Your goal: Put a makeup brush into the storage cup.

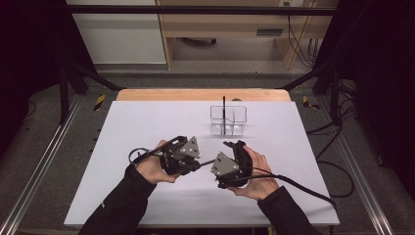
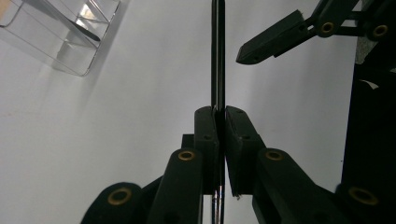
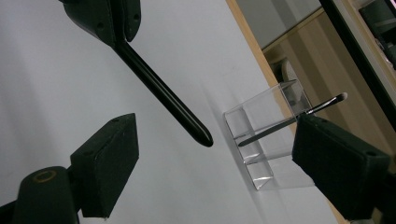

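My left gripper [image 2: 222, 109] is shut on a thin black stick [image 2: 218, 56] that runs straight out past its fingertips. In the high view that gripper [image 1: 195, 164] lies low over the white table top [image 1: 147, 127], pointing right at my right gripper [image 1: 229, 152]. The right gripper [image 3: 219, 140] stands open with nothing between its pads. The stick's rounded end [image 3: 201, 135] hangs just beyond its left pad. A clear plastic holder [image 1: 228, 120] stands behind both grippers, with a slim brush [image 3: 299, 116] leaning in it.
The white table top ends in a wooden edge [image 1: 200, 94] at the back. Black frame bars [image 1: 195, 10] and loose cables [image 1: 337, 161] run beside the table. A cable [image 1: 293, 183] trails from the right gripper across the near right of the table.
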A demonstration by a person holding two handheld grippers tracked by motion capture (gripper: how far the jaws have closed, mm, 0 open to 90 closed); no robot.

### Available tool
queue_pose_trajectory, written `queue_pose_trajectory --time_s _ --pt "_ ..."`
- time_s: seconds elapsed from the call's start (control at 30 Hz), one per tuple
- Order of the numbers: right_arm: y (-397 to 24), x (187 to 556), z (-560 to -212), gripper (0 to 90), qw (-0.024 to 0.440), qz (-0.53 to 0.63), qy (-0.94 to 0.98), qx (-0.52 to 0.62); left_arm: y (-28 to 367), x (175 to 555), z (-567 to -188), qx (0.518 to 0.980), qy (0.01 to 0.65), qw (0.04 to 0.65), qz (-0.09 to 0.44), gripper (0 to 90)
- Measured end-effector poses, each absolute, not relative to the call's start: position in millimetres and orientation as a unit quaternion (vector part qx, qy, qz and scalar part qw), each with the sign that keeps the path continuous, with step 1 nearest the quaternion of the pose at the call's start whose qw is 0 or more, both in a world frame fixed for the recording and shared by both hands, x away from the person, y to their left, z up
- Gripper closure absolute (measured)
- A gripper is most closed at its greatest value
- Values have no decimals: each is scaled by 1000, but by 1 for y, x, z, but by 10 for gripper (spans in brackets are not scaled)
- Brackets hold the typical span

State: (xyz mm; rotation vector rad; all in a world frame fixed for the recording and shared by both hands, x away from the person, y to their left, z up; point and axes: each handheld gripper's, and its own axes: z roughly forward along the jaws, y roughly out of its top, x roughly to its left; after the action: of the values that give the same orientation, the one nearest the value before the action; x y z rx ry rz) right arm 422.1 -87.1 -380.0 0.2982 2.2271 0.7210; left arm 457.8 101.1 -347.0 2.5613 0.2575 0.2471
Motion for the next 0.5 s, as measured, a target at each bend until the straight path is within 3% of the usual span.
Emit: queue_pose_trajectory --time_s 0.5 --pt "-82 420 -386 193 374 264 884 93 91 456 -348 960 85 256 80 833"
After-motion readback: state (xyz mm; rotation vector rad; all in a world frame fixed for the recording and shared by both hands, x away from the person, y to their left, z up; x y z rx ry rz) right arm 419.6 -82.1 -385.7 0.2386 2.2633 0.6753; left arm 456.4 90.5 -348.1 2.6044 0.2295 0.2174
